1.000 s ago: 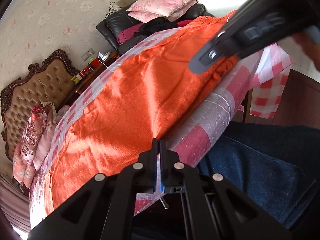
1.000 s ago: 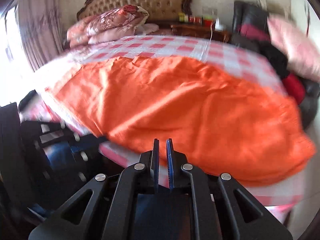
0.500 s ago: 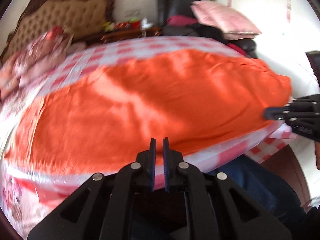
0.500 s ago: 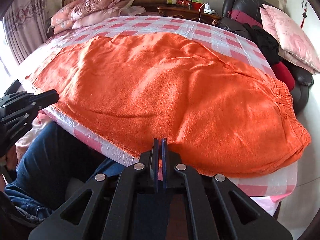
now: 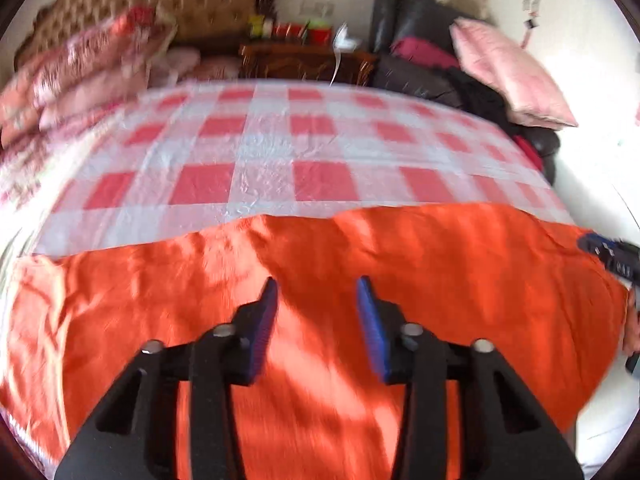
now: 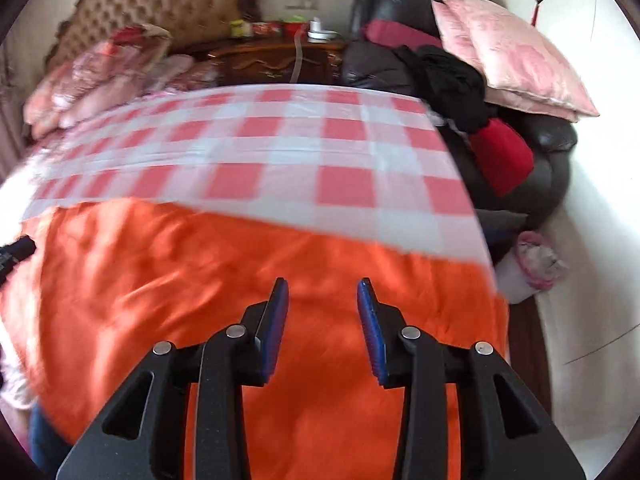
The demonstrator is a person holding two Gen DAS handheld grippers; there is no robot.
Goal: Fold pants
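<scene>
Orange pants (image 5: 440, 272) lie spread flat across the near part of a bed with a red and white checked cover (image 5: 272, 160). They also show in the right wrist view (image 6: 192, 280). My left gripper (image 5: 316, 292) is open and empty, just above the pants' middle. My right gripper (image 6: 322, 294) is open and empty above the pants' right part. The tip of the right gripper shows at the right edge of the left wrist view (image 5: 608, 254). The tip of the left gripper shows at the left edge of the right wrist view (image 6: 16, 250).
A tufted headboard (image 5: 168, 4) and floral pillows (image 5: 80, 72) stand at the bed's far left. A wooden nightstand (image 6: 276, 58) with small items is behind. A black leather chair (image 6: 532, 148) with pink cushions (image 6: 508, 52) and dark clothes is at the right.
Both grippers have opened from shut. Both have moved forward and up over the pants, so the far checked cover now fills the upper view.
</scene>
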